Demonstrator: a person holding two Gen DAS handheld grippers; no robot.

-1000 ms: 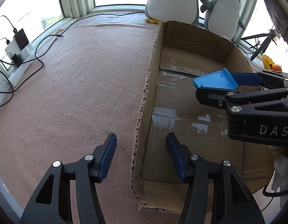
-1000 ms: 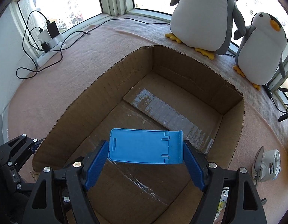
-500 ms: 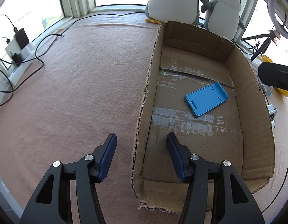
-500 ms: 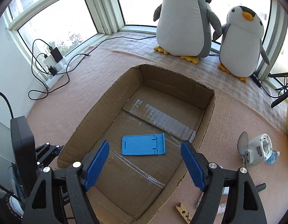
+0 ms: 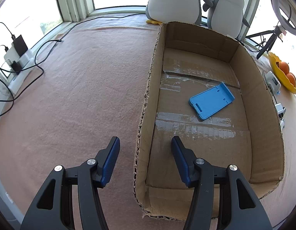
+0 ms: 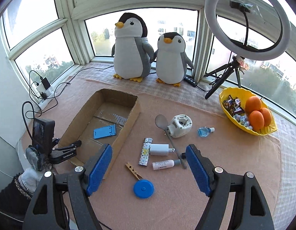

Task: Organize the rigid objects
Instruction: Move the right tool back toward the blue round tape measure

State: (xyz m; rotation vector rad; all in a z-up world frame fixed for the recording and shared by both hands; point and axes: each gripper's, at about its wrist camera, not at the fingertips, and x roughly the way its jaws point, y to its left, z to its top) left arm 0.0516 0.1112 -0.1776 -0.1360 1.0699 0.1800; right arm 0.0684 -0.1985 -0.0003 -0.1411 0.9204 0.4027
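Note:
A blue phone stand (image 5: 212,100) lies flat on the floor of the open cardboard box (image 5: 148,95); it also shows in the right wrist view (image 6: 104,131) inside the box (image 6: 128,122). My left gripper (image 5: 145,151) is open and empty, its fingers either side of the box's left wall near the front corner. My right gripper (image 6: 149,163) is open and empty, raised high above the table. Below it lie a lighter (image 6: 145,151), a white charger plug (image 6: 159,149), a small tube (image 6: 165,164), a clothespin (image 6: 133,171), a blue tape measure (image 6: 143,188) and a spoon (image 6: 168,134).
A white round device (image 6: 180,125) and a small blue bottle (image 6: 205,131) lie further back. A yellow bowl (image 6: 226,113) with oranges stands at the right. Two plush penguins (image 6: 132,48) and a ring light tripod (image 6: 224,72) stand by the window. Cables and chargers (image 6: 43,90) lie at the left.
My right gripper opened and dropped the blue phone stand into the box, then rose and pulled back to the right. The left gripper has not moved.

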